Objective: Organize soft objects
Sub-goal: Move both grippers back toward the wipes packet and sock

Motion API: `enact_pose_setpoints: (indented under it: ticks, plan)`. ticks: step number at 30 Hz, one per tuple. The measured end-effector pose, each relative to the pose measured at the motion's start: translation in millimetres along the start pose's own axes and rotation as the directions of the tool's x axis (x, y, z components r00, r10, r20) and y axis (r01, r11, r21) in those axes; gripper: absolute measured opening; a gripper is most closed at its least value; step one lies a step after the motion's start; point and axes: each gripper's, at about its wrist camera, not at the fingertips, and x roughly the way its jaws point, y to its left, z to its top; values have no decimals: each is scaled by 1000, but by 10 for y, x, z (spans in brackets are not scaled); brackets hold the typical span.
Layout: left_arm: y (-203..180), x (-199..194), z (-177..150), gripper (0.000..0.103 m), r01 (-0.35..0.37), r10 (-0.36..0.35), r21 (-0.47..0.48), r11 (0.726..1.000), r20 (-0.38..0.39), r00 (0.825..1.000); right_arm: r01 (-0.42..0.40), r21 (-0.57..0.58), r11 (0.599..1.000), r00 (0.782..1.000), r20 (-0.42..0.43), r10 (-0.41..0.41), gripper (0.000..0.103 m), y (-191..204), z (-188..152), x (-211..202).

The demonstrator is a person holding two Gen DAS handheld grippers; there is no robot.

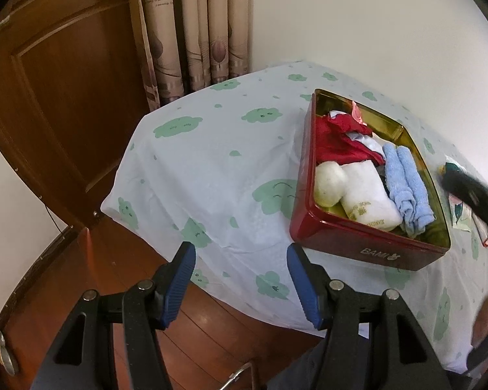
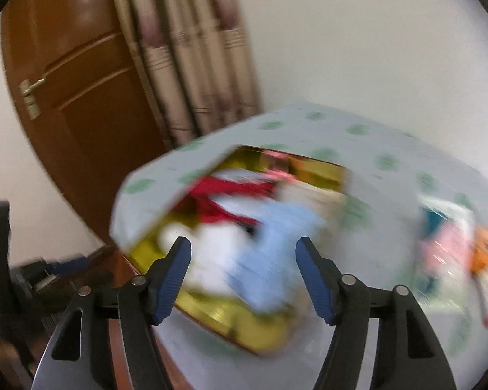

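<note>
Beside the tin (image 1: 358,243), seemingly packets (image 2: 449,243); both hand-held grippers (image 1: 240,279) (image 2: 244,276) gape empty.

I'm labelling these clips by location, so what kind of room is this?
Probably a bedroom at home: a wooden door, patterned curtains, and a surface under a cloud-print sheet holding a tin of folded cloths.

Right wrist view motion-blurred, tin (image 2: 211,312) contents smeared, packets (image 2: 445,247) at right unreadable
</note>
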Motion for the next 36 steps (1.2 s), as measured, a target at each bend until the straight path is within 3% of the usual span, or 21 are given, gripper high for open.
enact_pose_setpoints:
  ticks: [3,6,9,11,13,14,16,18,21,23,25,28,30,34,36]
  plan:
    - [-30,-31,-4,60,-12,12,12,1000,15,1000,117,94,989,993,-29,-115,65,-512,-372,-262]
    - [-72,-74,-1,60,-32,31,28,999,39,999,271,174,947,962,-89,-259,66,-1083,-733,-513]
    - [-126,-146,-6,60,-35,32,41,999,64,997,434,199,879,899,-163,-407,68,-1622,-1048,-764]
    - [-176,-223,-18,60,-2,-2,42,999,81,997,548,180,817,833,-206,-513,75,-1941,-1206,-925]
    - [-289,-319,-37,60,77,-83,68,995,89,993,597,178,782,799,-222,-559,77,-2188,-1314,-1058]
    - [-368,-358,-50,60,96,-105,90,991,94,990,631,171,757,772,-233,-591,79,-2303,-1367,-1113]
    - [-570,-423,-71,60,110,-126,152,982,99,987,660,171,731,747,-246,-617,82,-2463,-1450,-1173]
    - [-833,-464,-64,60,153,-172,214,965,76,982,656,204,727,752,-250,-609,83,-2570,-1535,-1207]
    - [-1204,-502,18,60,264,-280,254,930,26,960,634,253,731,773,-244,-586,87,-2655,-1586,-1249]
    - [-1500,-518,111,63,338,-350,273,901,-7,937,617,268,740,787,-228,-574,88,-2672,-1602,-1292]
    - [-1867,-465,230,67,426,-425,295,855,-72,903,599,277,752,801,-223,-556,92,-2691,-1647,-1319]
    - [-2374,-311,357,67,475,-458,328,816,-133,879,580,292,761,815,-218,-537,92,-2701,-1668,-1331]
    - [-2654,-148,446,67,491,-460,331,806,-172,871,564,305,767,826,-211,-523,92,-2714,-1683,-1340]
    - [-3084,324,597,67,554,-484,288,781,-282,828,527,343,778,850,-192,-491,92,-2748,-1702,-1375]
    - [-3219,515,624,67,563,-481,279,778,-312,819,506,361,783,862,-185,-472,92,-2775,-1711,-1381]
